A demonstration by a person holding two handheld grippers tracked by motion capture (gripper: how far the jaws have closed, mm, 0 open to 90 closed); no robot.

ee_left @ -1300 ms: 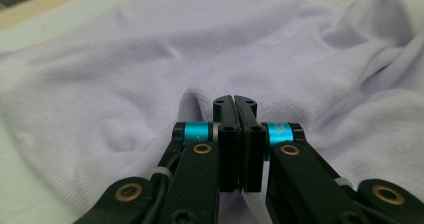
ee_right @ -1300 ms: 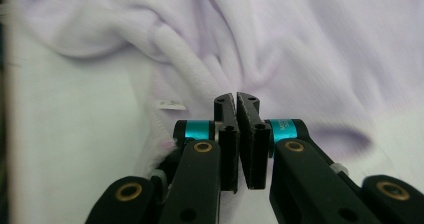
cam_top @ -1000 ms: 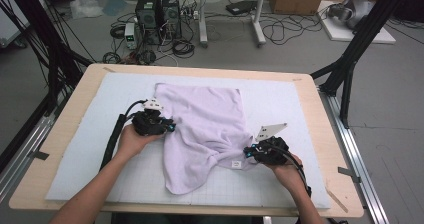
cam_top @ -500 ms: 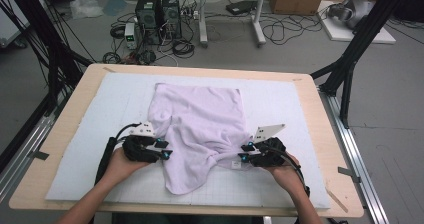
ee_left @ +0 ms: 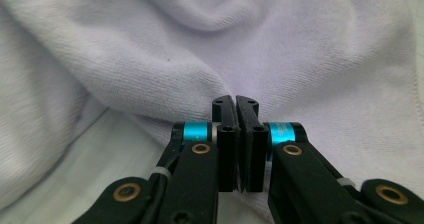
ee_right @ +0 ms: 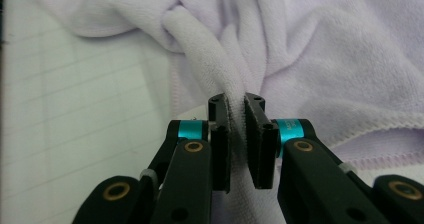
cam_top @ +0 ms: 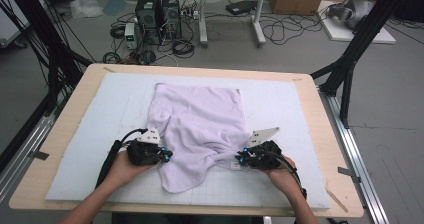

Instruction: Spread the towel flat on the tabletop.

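Towel (cam_top: 200, 129) long axis runs away from person, near end bunched.

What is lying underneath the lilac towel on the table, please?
Under the towel lies a pale gridded mat on the wooden table. The mat shows all round the towel; what it covers beneath its middle cannot be seen.

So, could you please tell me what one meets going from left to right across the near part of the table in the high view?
Bare mat → left hand → left gripper → hanging corner of the towel → right gripper → right hand → bare table edge.
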